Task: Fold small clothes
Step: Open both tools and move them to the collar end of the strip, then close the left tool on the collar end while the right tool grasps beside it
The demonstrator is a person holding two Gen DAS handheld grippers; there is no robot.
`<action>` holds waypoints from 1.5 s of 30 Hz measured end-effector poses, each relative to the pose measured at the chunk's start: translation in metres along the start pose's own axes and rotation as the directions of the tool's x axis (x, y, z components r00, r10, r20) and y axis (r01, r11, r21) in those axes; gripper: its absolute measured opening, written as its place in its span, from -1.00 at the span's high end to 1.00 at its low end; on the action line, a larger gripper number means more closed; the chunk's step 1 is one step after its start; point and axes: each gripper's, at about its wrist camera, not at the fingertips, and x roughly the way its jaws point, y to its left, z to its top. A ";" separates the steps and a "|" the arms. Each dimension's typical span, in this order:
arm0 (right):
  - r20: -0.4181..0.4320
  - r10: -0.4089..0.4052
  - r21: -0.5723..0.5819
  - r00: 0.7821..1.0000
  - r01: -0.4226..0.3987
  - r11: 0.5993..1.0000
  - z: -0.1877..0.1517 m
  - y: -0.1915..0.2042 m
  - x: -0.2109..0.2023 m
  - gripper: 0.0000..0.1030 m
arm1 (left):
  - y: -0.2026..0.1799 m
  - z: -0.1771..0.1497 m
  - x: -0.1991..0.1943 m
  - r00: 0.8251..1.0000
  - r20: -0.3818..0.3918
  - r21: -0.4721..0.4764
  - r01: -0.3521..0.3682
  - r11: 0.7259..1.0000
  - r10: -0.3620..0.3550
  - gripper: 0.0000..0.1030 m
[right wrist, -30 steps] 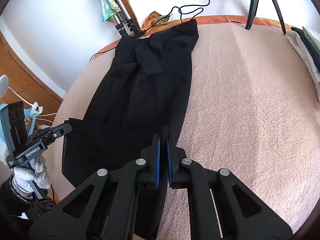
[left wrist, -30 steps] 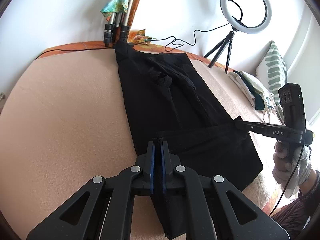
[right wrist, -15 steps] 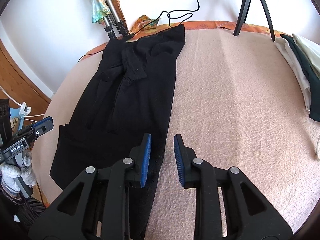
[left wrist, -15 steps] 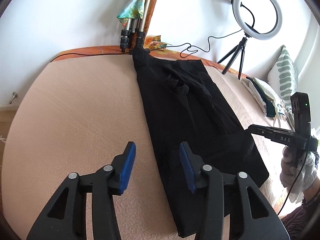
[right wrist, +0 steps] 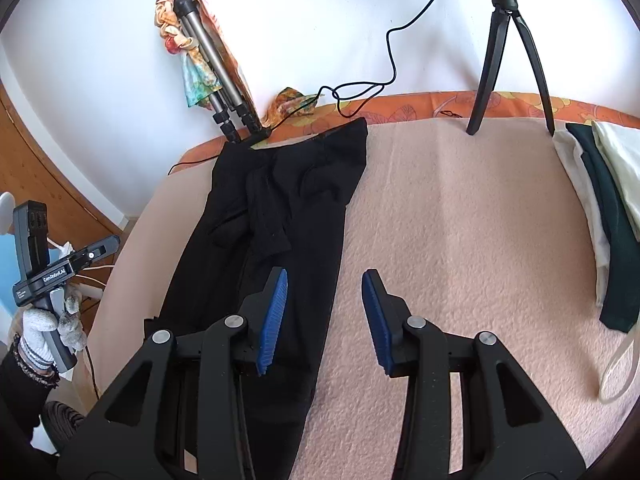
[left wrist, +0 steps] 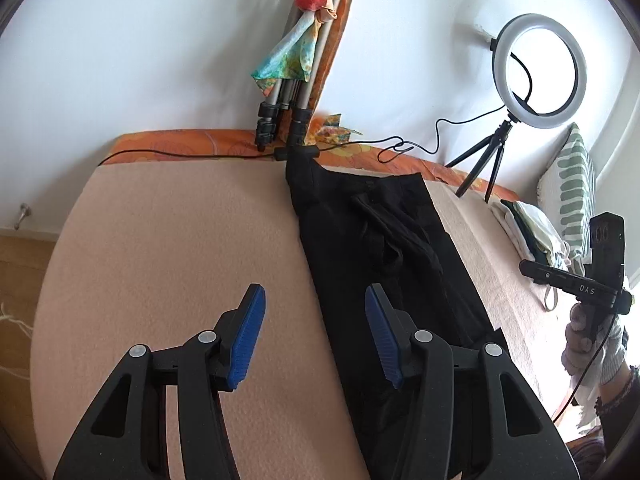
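Note:
A pair of black trousers (left wrist: 372, 248) lies lengthwise on the pink blanket (left wrist: 180, 248), waistband at the far edge and a fold across the near end. It also shows in the right wrist view (right wrist: 280, 208). My left gripper (left wrist: 314, 334) is open and empty, raised over the garment's left edge. My right gripper (right wrist: 324, 320) is open and empty, raised over its right edge. Each gripper shows in the other's view, the right one (left wrist: 576, 284) at the far right, the left one (right wrist: 60, 272) at the far left.
A ring light on a tripod (left wrist: 540, 68) stands at the far right corner. A folded tripod with a colourful scarf (left wrist: 296, 92) leans on the wall. A stack of folded clothes (right wrist: 600, 208) lies at the right. A black cable (right wrist: 360, 88) runs along the far edge.
Both grippers were shut on the trousers' near end a second ago. They opened, let the fabric go and pulled up and back, so the folded end now lies on the blanket.

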 end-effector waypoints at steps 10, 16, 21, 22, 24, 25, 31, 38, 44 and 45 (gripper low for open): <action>-0.040 0.061 0.042 0.997 -0.059 0.997 0.067 -0.025 0.058 0.07 | 0.024 0.049 0.059 0.998 -0.027 -0.043 0.048 0.998 -0.049 -0.14; -0.064 0.111 0.041 0.992 -0.108 0.993 0.096 -0.033 0.098 0.07 | 0.034 0.071 0.104 0.994 -0.064 -0.071 0.088 0.994 -0.093 -0.14; -0.090 0.138 0.039 0.986 -0.135 0.990 0.113 -0.036 0.129 0.07 | 0.040 0.082 0.135 0.990 -0.080 -0.105 0.106 0.989 -0.115 -0.14; -0.094 0.142 0.036 0.985 -0.139 0.990 0.116 -0.036 0.135 0.07 | 0.042 0.085 0.140 0.989 -0.081 -0.118 0.116 0.986 -0.126 -0.14; -0.099 0.150 0.043 0.984 -0.146 0.988 0.121 -0.038 0.145 0.07 | 0.047 0.090 0.150 0.986 -0.087 -0.146 0.132 0.981 -0.145 -0.14; -0.100 0.158 0.051 0.982 -0.154 0.987 0.124 -0.039 0.150 0.07 | 0.049 0.090 0.154 0.984 -0.091 -0.159 0.138 0.978 -0.154 -0.14; -0.093 0.181 0.063 0.979 -0.176 0.982 0.135 -0.043 0.170 0.07 | 0.051 0.097 0.172 0.983 -0.070 -0.181 0.156 0.971 -0.171 -0.14; -0.101 0.187 0.027 0.977 -0.185 0.982 0.141 -0.034 0.181 0.57 | 0.047 0.102 0.184 0.975 -0.068 -0.184 0.195 0.963 -0.211 0.38; -0.093 0.128 -0.051 0.987 -0.133 0.990 0.152 -0.023 0.187 0.89 | 0.046 0.105 0.185 0.977 -0.041 -0.174 0.199 0.965 -0.209 0.93; -0.085 0.122 -0.054 0.989 -0.127 0.990 0.154 -0.023 0.186 0.90 | 0.045 0.106 0.183 0.980 -0.028 -0.169 0.191 0.967 -0.199 0.93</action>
